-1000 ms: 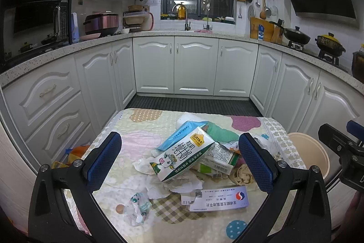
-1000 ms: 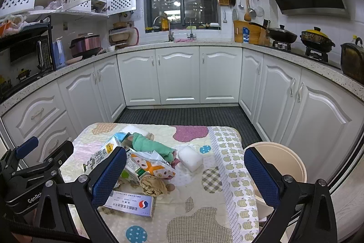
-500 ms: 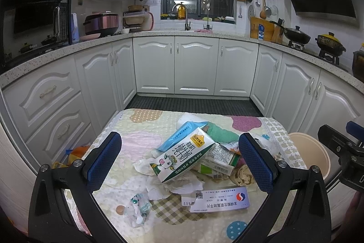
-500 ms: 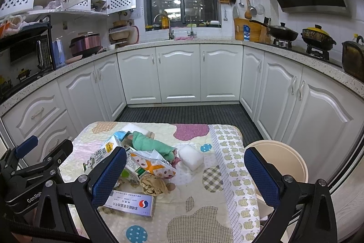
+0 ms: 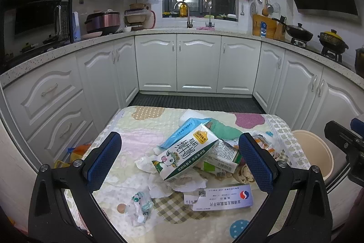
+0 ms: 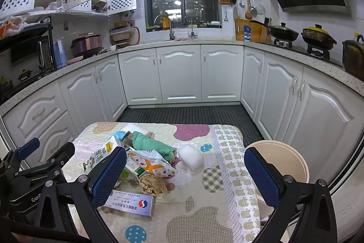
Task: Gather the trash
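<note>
Above the table [image 5: 127, 120], both the left claw [image 5: 179, 158] and the right claw [image 6: 185, 174] hang wide open and empty, with the trash pile's milk carton [image 5: 184, 155] between the left fingers and the bin [image 6: 286, 158] beside the right claw.

Home kitchen: white cabinets [image 6: 178, 74], sink faucet [image 6: 169, 26] under window, pots on stove [image 6: 318, 38], microwave [image 5: 38, 22].
</note>
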Demonstrator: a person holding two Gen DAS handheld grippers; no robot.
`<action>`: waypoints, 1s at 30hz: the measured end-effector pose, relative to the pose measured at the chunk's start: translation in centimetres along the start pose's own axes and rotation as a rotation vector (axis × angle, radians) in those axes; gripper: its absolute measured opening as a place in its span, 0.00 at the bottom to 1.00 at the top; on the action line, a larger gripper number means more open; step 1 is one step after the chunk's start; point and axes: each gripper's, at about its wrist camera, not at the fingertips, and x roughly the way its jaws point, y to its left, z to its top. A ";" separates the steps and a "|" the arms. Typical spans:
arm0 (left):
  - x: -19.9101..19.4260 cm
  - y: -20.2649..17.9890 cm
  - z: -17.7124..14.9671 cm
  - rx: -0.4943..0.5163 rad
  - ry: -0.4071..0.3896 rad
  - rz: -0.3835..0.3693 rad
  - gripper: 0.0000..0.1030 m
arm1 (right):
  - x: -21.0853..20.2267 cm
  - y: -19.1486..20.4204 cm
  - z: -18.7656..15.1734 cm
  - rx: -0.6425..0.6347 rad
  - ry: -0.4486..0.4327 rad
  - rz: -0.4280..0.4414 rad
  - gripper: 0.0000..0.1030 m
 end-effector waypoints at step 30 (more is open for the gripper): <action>0.4 0.3 -0.6 -0.004 0.008 0.002 0.99 | 0.5 0.3 -0.5 -0.002 0.030 0.031 0.99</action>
